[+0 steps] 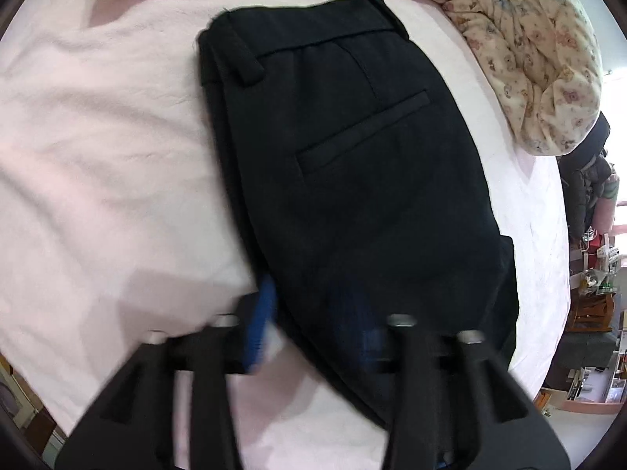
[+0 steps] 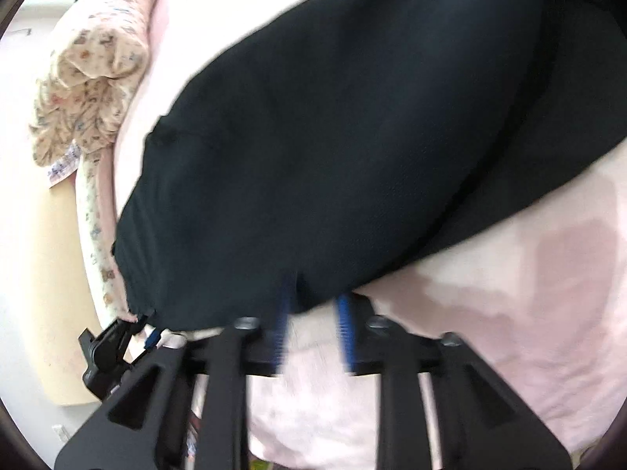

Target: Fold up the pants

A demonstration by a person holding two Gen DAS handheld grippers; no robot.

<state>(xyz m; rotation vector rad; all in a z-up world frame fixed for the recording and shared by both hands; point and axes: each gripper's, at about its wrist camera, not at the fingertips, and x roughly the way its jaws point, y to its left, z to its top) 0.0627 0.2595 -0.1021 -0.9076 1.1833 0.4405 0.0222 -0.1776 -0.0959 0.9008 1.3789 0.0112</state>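
**Folded pants on the bed, both grippers at the near edge**

The left gripper (image 1: 313,333) shows one blue finger (image 1: 262,321) clearly; the other is buried under black cloth, so its grip cannot be told. The right gripper (image 2: 315,333) stands partly open, blurred blue fingers (image 2: 347,333) apart, tips at the hem, clamping nothing visible. The pants (image 1: 352,180) lie on the pink sheet (image 1: 98,156), long axis running away from the left jaws, waistband at the far end, back pocket (image 1: 362,133) upward. A patterned quilt (image 1: 529,58) lies beyond.
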